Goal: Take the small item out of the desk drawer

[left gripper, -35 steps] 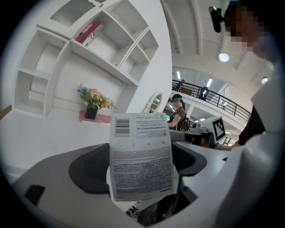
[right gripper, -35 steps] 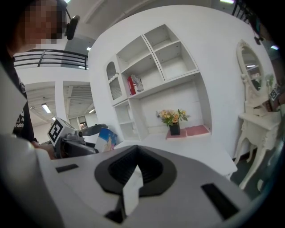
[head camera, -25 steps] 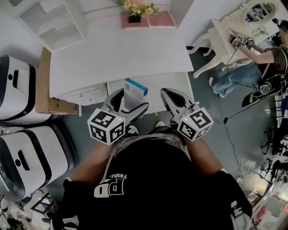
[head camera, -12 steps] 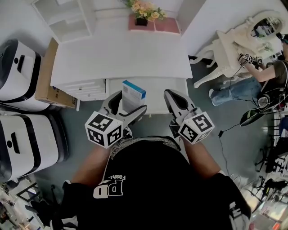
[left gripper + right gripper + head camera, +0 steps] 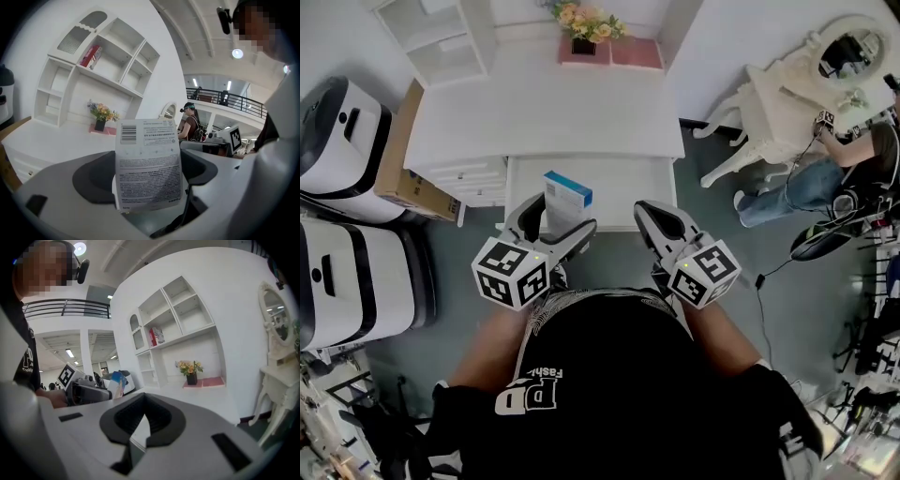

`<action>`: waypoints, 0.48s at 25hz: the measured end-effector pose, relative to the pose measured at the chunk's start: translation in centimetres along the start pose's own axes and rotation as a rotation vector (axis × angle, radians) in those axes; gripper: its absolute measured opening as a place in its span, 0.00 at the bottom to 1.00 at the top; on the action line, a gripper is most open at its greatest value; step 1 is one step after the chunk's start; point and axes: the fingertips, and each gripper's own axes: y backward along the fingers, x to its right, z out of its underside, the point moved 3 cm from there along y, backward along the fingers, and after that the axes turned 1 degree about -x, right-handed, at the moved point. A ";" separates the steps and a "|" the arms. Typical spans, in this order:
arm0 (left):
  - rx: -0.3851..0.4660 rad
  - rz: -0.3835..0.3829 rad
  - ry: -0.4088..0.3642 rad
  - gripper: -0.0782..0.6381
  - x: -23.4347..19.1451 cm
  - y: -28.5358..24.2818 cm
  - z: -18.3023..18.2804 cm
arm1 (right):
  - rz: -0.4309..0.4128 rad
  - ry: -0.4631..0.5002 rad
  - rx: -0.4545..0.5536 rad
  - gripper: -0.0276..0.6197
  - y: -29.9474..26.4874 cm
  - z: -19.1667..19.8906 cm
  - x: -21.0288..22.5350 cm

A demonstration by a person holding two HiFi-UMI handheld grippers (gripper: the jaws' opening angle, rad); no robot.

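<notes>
Head view, left hand-held gripper [image 5: 551, 223] clamped on small box [image 5: 567, 192] above open drawer [image 5: 619, 186], right hand-held gripper [image 5: 654, 217] closed, empty.

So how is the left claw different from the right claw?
The left claw grips a small blue-topped box; the right claw holds nothing. The left claw's jaws stand apart round the box; the right claw's jaws meet. Both carry a cube with square markers.

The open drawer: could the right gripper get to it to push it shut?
Probably yes. The right gripper is shut and empty, close to the front edge of the drawer, with nothing between them; the small box is held in the left gripper, off to one side.
</notes>
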 end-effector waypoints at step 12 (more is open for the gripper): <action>0.025 -0.042 0.009 0.72 9.1 -0.3 2.9 | -0.048 -0.015 0.004 0.05 8.5 2.6 0.5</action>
